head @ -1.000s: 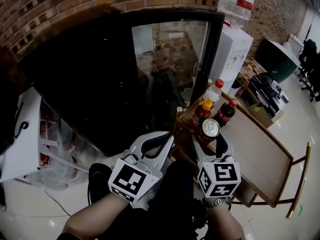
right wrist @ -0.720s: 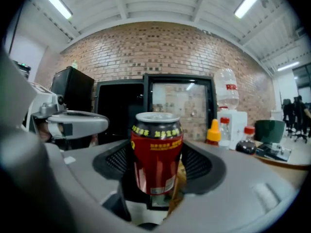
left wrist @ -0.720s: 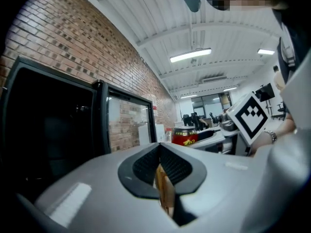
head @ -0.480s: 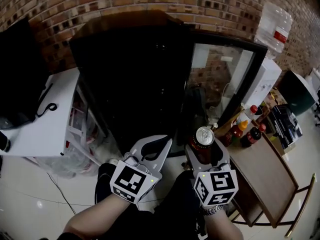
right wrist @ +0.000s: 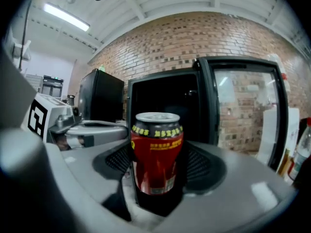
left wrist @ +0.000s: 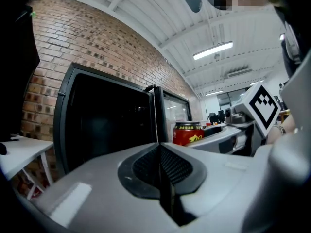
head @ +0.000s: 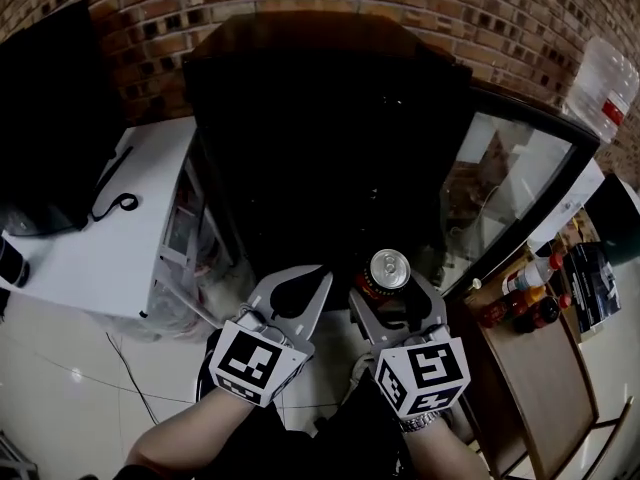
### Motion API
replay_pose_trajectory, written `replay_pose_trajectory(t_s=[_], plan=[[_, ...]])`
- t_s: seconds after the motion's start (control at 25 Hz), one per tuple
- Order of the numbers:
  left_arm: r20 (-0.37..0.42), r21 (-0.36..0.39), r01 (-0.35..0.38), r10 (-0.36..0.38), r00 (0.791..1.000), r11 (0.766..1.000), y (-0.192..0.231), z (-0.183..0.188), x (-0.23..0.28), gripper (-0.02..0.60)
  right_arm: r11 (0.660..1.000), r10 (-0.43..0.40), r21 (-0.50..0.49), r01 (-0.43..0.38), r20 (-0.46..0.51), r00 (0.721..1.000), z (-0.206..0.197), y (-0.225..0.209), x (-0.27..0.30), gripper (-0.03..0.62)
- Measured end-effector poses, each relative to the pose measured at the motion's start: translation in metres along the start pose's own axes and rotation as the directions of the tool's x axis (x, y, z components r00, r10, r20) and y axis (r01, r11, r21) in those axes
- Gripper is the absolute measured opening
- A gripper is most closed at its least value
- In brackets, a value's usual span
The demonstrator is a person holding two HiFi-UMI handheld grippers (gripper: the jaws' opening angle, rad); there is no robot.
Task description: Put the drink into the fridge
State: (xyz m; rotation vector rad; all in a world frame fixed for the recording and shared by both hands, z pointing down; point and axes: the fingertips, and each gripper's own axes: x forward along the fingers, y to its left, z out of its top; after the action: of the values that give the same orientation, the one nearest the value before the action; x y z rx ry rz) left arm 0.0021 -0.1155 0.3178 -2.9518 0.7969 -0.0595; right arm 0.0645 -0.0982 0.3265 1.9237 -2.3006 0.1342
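Head view: the right gripper [head: 392,296] grips a red can [head: 390,268] upright, just in front of the dark, open fridge [head: 320,138]. The left gripper [head: 297,283] is just beside it. The glass door [head: 505,183] stands out to the right.

Left gripper view: its jaws are pressed together with nothing between them.

Right gripper view: the jaws squeeze the can from both sides. The fridge stands behind it.

Drink can [head: 389,268] in right gripper [head: 391,288], before open fridge [head: 330,138]
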Motion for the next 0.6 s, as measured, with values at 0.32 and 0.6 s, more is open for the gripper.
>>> replay_pose_trajectory(t_s=[0.32,0.6], plan=[[-0.040,0.014,-0.095,0.095,0.995,0.995,0.057,-0.013,-0.002,0.005,0.997,0.074,-0.006,-0.074,-0.003,0.997,0.008,0.014,0.070,0.316],[-0.054,0.046,-0.159,0.162,0.985,0.986,0.109,-0.019,-0.002,0.005,0.991,0.132,-0.028,-0.132,-0.019,0.991,0.014,0.034,0.139,0.316]])
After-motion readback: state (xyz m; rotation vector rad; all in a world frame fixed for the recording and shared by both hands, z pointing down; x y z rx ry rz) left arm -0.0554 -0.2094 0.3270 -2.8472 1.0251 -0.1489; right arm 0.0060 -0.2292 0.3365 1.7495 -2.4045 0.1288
